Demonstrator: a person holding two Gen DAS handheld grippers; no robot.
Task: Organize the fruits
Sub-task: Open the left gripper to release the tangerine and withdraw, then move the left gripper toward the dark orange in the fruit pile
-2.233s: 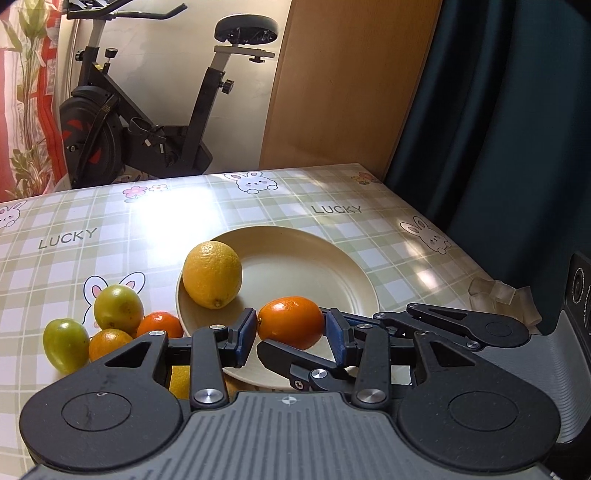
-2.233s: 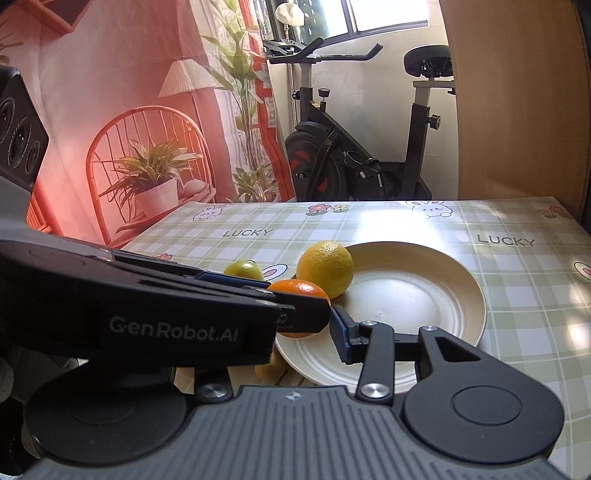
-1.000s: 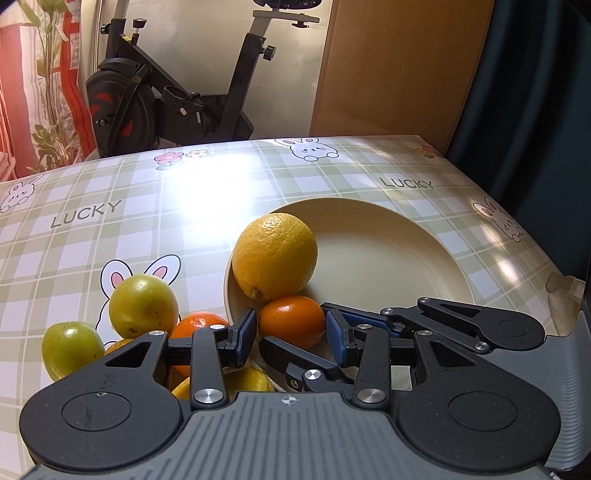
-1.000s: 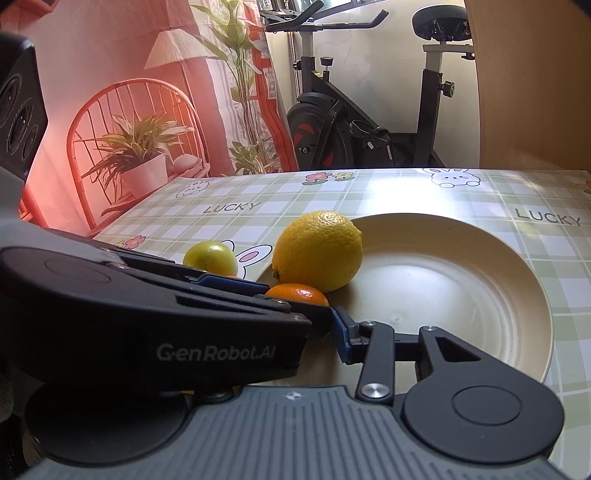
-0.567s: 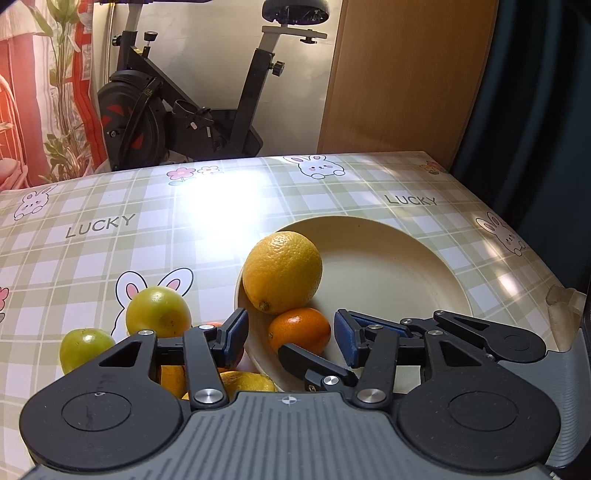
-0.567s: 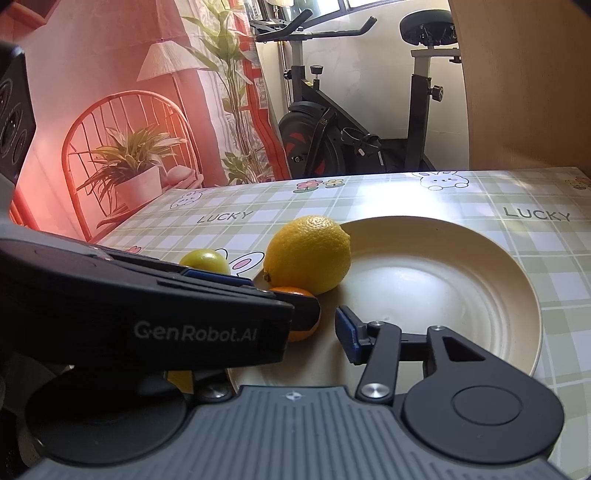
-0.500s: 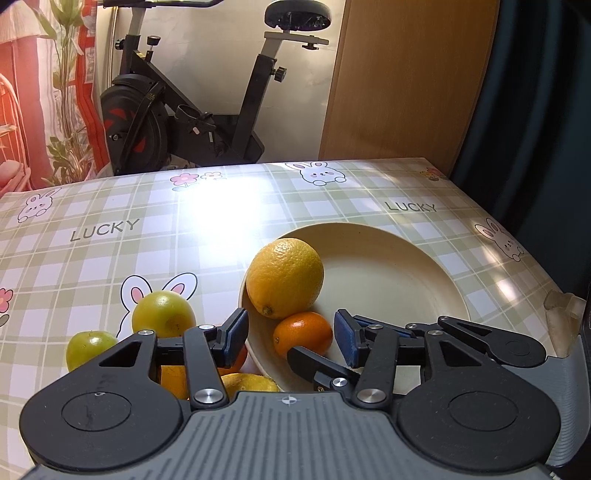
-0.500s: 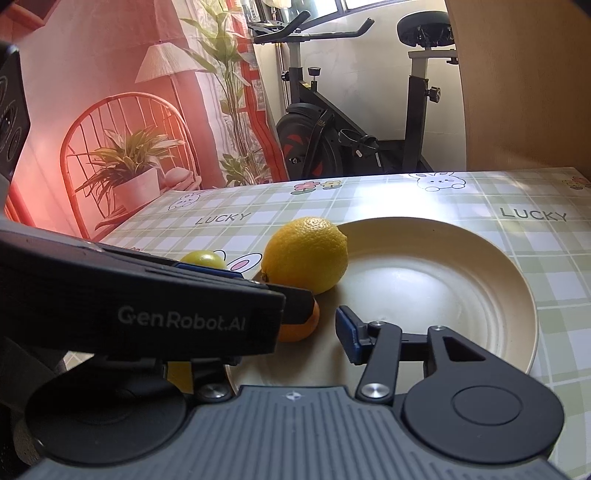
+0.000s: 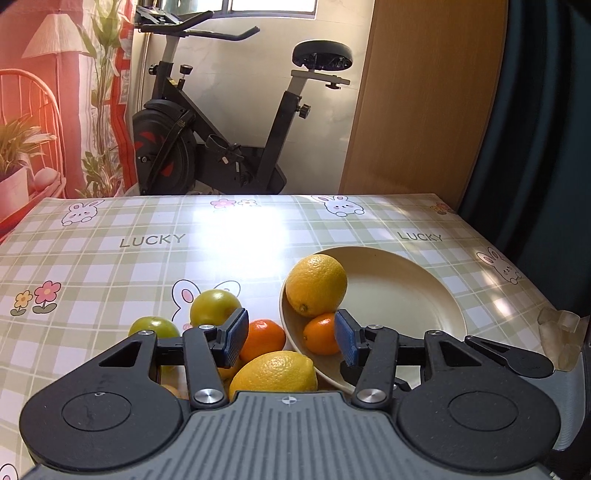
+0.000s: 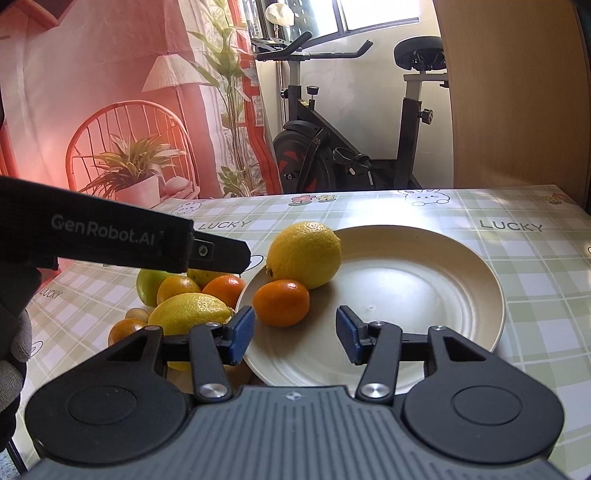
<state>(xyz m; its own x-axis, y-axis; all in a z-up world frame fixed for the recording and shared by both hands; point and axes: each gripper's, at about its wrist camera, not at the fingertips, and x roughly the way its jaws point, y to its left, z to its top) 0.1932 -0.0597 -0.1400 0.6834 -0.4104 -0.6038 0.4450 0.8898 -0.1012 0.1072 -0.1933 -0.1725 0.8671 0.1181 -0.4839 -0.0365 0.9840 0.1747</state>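
A lived-in room of a private home is showing itself here. A black exercise bike point(image 9: 236, 122) is standing against the pale back wall beneath a window point(image 9: 269, 7), daylight glaring off the table point(image 9: 110, 266), which is wearing a green-checked oilcloth printed with cartoon rabbits, flowers and the word LUCKY. A cream plate point(image 10: 443, 280) and loose citrus are sitting on it as on any family dining table. To the left a red printed backdrop point(image 10: 92, 92) is hanging, picturing a lamp, a wire chair and potted plants; to the right a plain wooden panel point(image 9: 424, 96) and a dark curtain point(image 9: 546, 129) are closing off the corner.
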